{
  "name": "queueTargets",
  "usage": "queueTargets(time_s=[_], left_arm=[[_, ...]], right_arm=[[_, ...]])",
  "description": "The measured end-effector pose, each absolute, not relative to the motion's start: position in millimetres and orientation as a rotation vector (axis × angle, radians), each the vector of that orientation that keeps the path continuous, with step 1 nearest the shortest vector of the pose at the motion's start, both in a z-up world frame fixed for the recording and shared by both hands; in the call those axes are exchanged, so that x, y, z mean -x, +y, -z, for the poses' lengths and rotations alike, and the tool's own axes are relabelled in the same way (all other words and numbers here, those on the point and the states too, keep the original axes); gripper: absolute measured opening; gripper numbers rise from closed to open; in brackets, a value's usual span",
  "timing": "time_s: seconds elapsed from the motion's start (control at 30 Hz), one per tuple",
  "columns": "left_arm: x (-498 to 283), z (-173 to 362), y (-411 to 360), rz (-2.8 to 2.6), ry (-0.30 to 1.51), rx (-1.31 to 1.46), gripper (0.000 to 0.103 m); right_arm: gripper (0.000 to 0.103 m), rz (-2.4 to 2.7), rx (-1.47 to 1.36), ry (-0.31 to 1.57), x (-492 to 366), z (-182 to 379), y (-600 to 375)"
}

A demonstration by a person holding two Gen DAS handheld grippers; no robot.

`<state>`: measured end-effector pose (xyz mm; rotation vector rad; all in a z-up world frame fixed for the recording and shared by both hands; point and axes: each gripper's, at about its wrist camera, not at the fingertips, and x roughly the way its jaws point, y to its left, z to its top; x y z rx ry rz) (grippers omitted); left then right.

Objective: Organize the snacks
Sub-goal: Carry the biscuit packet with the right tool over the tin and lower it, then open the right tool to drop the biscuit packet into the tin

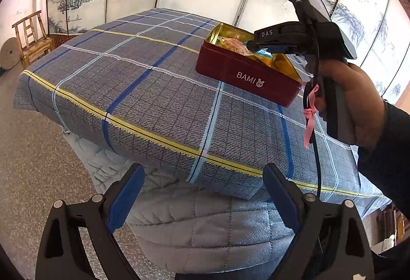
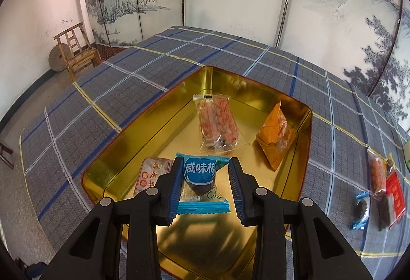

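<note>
A dark red tin point(image 1: 243, 75) with a gold inside point(image 2: 179, 111) stands open on the plaid bed cover. My right gripper point(image 2: 205, 182) hangs over the tin, its jaws parted around a blue snack packet point(image 2: 201, 180) that touches the left pad, with a gap at the right pad. In the tin lie a clear packet of pink snacks point(image 2: 217, 123), an orange packet point(image 2: 276, 136) and a brown packet point(image 2: 151, 172). My left gripper point(image 1: 202, 190) is open and empty, low before the bed's near edge. It sees the right gripper point(image 1: 279, 41) over the tin.
Several more snack packets point(image 2: 379, 182) lie on the cover right of the tin. A wooden chair point(image 2: 77, 49) and a round stone stand at the far left wall. A painted folding screen runs behind the bed. A quilted grey blanket point(image 1: 205, 223) hangs below the cover.
</note>
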<state>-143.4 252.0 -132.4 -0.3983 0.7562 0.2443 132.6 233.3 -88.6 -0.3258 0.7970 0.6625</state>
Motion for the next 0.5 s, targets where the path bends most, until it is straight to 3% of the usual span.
queueTargets(time_s=[0.5], left_arm=[[137, 133, 243, -0.251, 0.787, 0.369, 0.091]], right_arm=[[0.037, -0.669, 0.307, 0.819, -131, 114, 222]])
